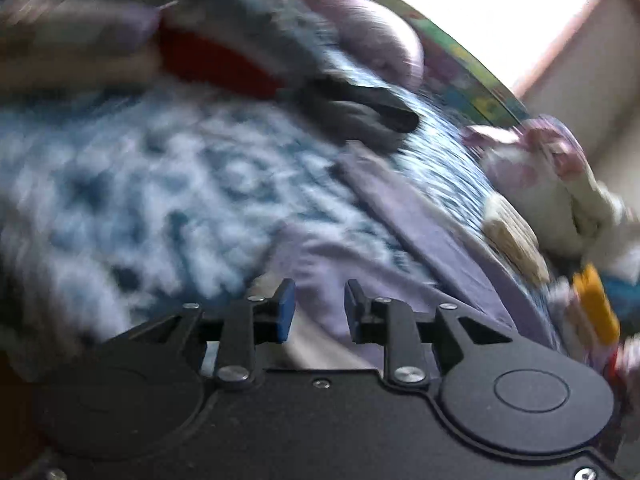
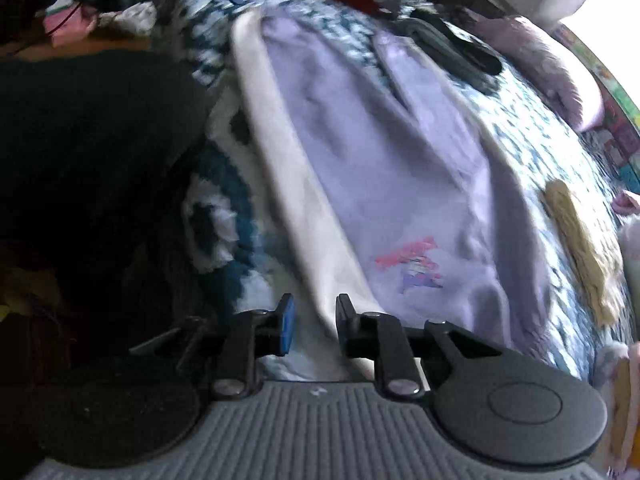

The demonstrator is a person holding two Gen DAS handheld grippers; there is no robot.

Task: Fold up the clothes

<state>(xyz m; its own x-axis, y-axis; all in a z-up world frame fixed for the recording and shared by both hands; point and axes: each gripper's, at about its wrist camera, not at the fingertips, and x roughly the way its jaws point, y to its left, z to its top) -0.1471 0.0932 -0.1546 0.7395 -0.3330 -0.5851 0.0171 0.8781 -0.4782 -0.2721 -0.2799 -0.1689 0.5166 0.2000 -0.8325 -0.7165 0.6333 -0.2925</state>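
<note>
A lilac garment (image 2: 380, 152) with a white edge band and a small pink and purple print lies spread on a blue and white patterned blanket (image 2: 532, 128). My right gripper (image 2: 314, 322) is over its white edge, jaws partly apart, with the cloth running between them. In the left wrist view the same lilac garment (image 1: 332, 268) lies under my left gripper (image 1: 318, 308), jaws also partly apart with cloth between them. Both views are blurred, so I cannot tell whether either gripper pinches the cloth.
A dark object (image 1: 360, 108) and a red item (image 1: 216, 64) lie on the blanket (image 1: 160, 184) beyond the garment. A cream cloth (image 2: 580, 240) lies to the right. Plush toys (image 1: 552, 184) and a pink pillow (image 2: 552, 64) sit along the bed's far side. A bright window (image 1: 480, 8) is behind.
</note>
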